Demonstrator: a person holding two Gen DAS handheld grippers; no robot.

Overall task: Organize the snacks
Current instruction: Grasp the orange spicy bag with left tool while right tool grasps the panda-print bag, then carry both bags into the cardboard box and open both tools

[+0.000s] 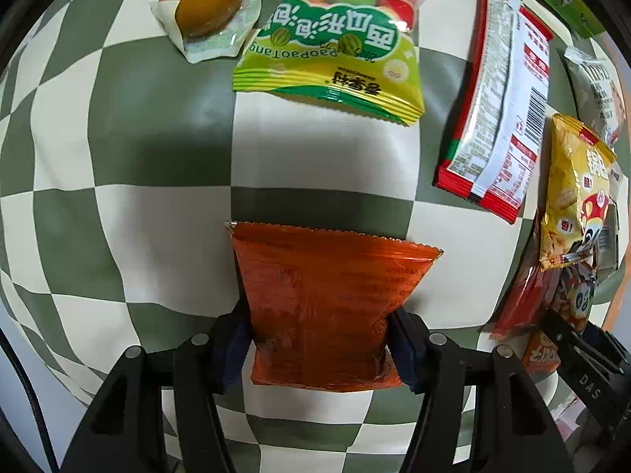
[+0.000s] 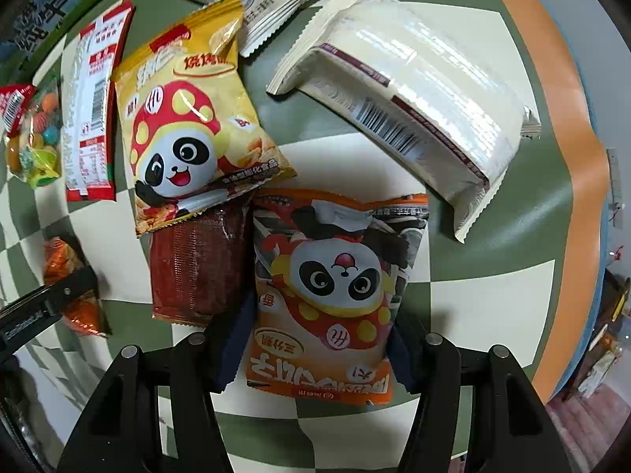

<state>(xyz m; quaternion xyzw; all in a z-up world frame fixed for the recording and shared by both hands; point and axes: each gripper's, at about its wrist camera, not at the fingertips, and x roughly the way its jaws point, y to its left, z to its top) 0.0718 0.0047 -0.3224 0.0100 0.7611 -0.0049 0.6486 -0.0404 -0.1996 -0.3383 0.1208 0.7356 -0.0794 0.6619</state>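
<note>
On the checkered cloth, left tongs pinch a crinkled orange packet; right tongs pinch a panda-printed bag.

Surface under green-and-cream checked cloth. Lying on it: orange packet, green candy bag, wrapped brown egg, red-edged packet, yellow panda bag, orange panda bag, dark red packet, cream pack.
</note>
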